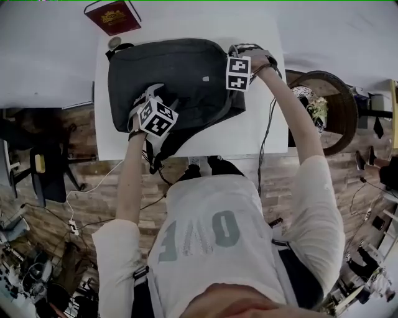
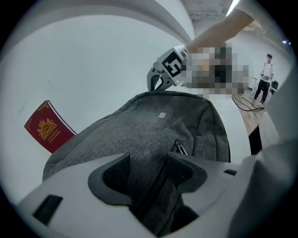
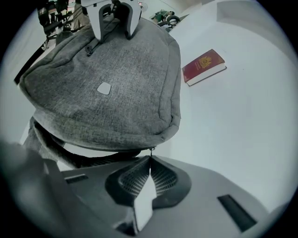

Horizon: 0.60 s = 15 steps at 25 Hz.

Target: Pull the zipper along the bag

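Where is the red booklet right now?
In the head view the red booklet lies on the white table, at its far left corner, just beyond the grey backpack.

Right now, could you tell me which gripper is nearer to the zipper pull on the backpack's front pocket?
Left. The left gripper hovers open beside that zipper pull; the right gripper is shut on a small metal tab at the backpack's opposite edge.

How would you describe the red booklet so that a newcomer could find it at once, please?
Start at the white table with the grey backpack lying on it. Just past the backpack's far left corner lies the booklet, apart from it. It is the only dark red thing there, with a gold crest on its cover.
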Available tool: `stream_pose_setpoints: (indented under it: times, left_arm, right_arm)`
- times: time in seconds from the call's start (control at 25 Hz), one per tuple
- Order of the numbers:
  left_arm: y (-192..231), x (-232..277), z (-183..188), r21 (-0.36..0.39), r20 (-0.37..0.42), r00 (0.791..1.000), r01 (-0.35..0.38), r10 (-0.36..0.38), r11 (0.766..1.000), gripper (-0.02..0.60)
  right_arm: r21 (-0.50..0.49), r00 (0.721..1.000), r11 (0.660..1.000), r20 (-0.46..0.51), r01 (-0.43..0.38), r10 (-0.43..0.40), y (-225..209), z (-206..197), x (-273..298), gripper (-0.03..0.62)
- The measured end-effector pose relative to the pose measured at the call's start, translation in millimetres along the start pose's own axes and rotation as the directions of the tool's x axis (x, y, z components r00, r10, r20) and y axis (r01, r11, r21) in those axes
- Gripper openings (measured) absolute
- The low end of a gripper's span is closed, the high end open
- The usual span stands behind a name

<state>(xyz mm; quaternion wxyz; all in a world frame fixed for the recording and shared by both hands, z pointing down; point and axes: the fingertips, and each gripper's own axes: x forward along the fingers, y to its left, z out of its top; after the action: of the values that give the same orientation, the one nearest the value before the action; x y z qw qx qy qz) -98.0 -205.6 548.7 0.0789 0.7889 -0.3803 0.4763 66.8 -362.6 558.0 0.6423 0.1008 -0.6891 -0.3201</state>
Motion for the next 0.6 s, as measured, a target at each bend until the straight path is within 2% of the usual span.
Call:
stream_pose_setpoints:
  times: [0.24, 0.44, 0.6]
  left_arm:
    - [-2, 5, 5, -0.08, -0.018, 0.999, 0.048, -0.049, 0.996, 0.238]
    - [-1, 9, 8, -0.173, 0.003, 0.998, 0.067, -0.067, 0.983, 0.238]
    - [0, 11, 9, -0.148, 0.016, 0.998, 0.06, -0.059, 0.987, 0.238]
  right_arm:
    - [0.083, 0.99, 0.987, 0.005, -0.141, 0.141, 12, -9, -9, 0.031]
    - [0.062, 0.987, 0.986, -0.028, -0.153, 0.155, 21, -12, -13, 0.031]
    - [0.211, 0.985, 0.963, 0.017, -0.17, 0.17, 27, -14, -16, 0.031]
